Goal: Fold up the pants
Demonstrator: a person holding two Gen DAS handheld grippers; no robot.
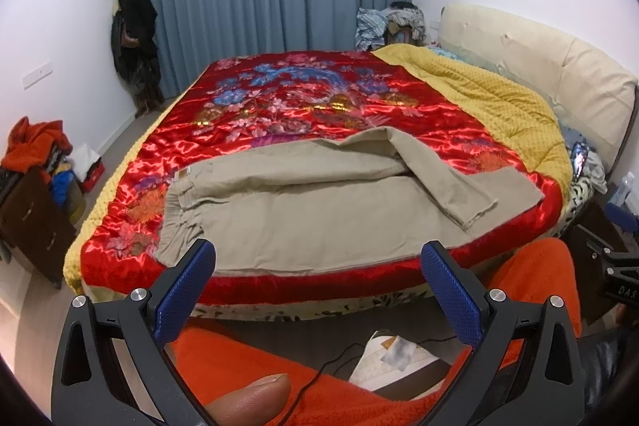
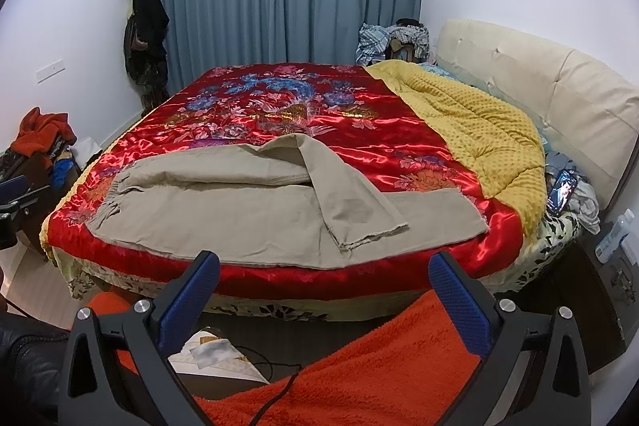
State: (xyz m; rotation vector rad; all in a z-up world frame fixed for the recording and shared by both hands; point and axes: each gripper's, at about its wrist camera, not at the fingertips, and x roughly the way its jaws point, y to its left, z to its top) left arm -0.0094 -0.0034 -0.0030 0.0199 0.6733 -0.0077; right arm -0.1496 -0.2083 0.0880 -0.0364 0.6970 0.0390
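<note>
Both grippers, left [image 1: 317,306] and right [image 2: 323,310], are spread and empty. Pinch the pants [image 2: 247,210] stray cuff [image 2: 371,234] near the bed's [image 2: 279,276] front edge; flatten before folding.

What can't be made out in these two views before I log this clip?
- Pants: the far leg is doubled back, hiding what lies under the fold, both views.
- Phone: screen too small to read, right wrist view.
- Paper on the floor: blurred, partly behind the left gripper.
- Right gripper: open, like the left; the hand holding it is out of frame.
</note>
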